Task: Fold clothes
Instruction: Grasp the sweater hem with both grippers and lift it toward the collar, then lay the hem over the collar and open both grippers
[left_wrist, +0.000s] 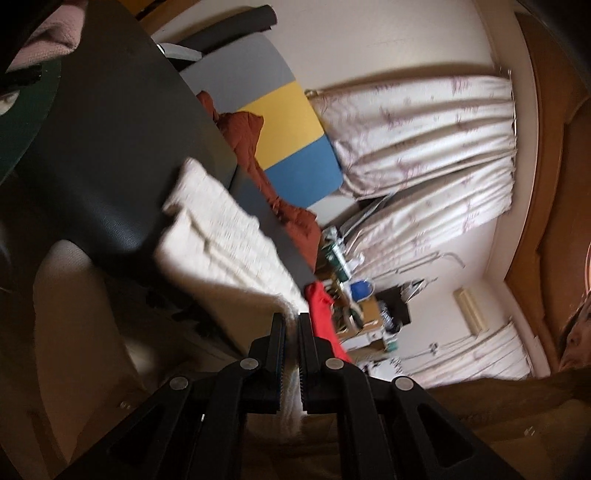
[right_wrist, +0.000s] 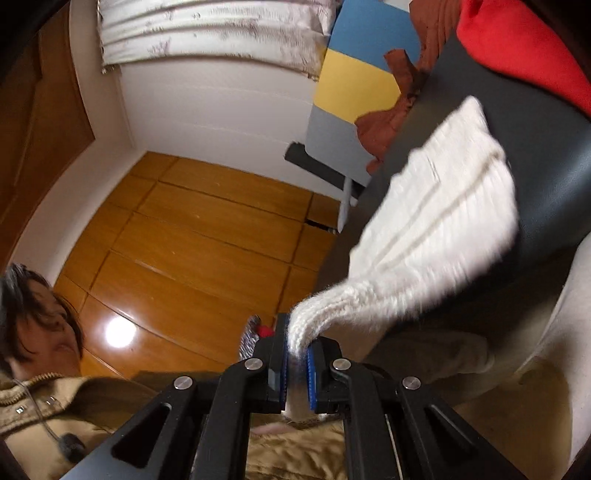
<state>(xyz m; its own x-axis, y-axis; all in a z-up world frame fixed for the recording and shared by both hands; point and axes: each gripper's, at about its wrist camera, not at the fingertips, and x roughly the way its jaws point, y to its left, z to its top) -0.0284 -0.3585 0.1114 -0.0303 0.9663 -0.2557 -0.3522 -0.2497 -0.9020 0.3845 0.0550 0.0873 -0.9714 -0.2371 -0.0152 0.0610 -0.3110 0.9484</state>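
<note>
A white knitted garment (left_wrist: 221, 236) hangs in the air in front of a dark table (left_wrist: 110, 122). My left gripper (left_wrist: 291, 321) is shut on one edge of it, the fabric running down between the pads. In the right wrist view the same white garment (right_wrist: 436, 221) spreads out from my right gripper (right_wrist: 297, 332), which is shut on another bunched edge. Both grippers hold it lifted, close to the person's body. A red garment (right_wrist: 517, 48) lies on the dark table (right_wrist: 546, 147); it also shows in the left wrist view (left_wrist: 323, 310).
A rust-brown cloth (left_wrist: 255, 147) lies by a grey, yellow and blue mat (left_wrist: 291, 122). Curtains (left_wrist: 424, 122) hang behind. A wooden floor (right_wrist: 184, 229) lies below. The person's face (right_wrist: 33, 317) and tan jacket (right_wrist: 55, 406) are close to the grippers.
</note>
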